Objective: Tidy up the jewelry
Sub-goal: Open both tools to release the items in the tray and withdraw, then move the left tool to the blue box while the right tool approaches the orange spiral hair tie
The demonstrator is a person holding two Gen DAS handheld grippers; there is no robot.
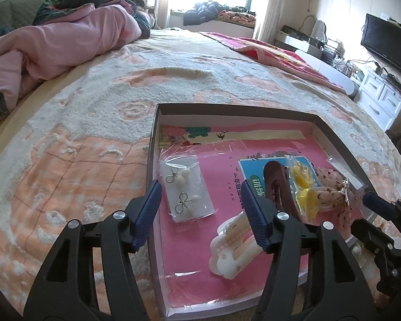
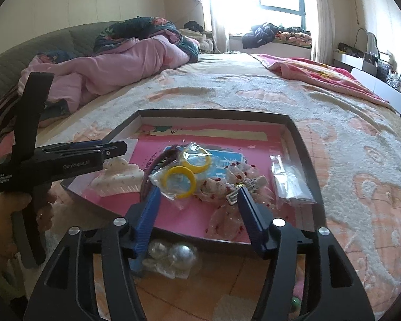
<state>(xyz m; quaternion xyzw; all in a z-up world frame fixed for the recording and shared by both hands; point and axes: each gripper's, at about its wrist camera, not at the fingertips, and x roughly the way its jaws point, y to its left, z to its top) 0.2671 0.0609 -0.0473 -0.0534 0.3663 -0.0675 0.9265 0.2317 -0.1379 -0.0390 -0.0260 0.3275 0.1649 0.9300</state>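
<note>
A shallow dark-rimmed box (image 1: 227, 108) with a pink lining lies on the bed. In it are a clear bag of pearl earrings (image 1: 184, 190), a white claw clip (image 1: 235, 243), a brown hair clip (image 1: 276, 182), a bag of yellow rings (image 1: 304, 187) and a floral scrunchie (image 1: 331, 188). My left gripper (image 1: 200, 190) is open above the earring bag, touching nothing. My right gripper (image 2: 199, 192) is open over the box's near edge (image 2: 214, 112), with the yellow rings (image 2: 184, 176) and the scrunchie (image 2: 235, 184) lying loose ahead of its tips.
A bag of silvery beads (image 2: 173, 256) lies on the bedspread outside the box, under my right gripper. A clear flat bag (image 2: 288, 182) rests against the box's right wall. A hand holds the left gripper (image 2: 117, 147). Pink bedding (image 1: 66, 42) is piled at the far left.
</note>
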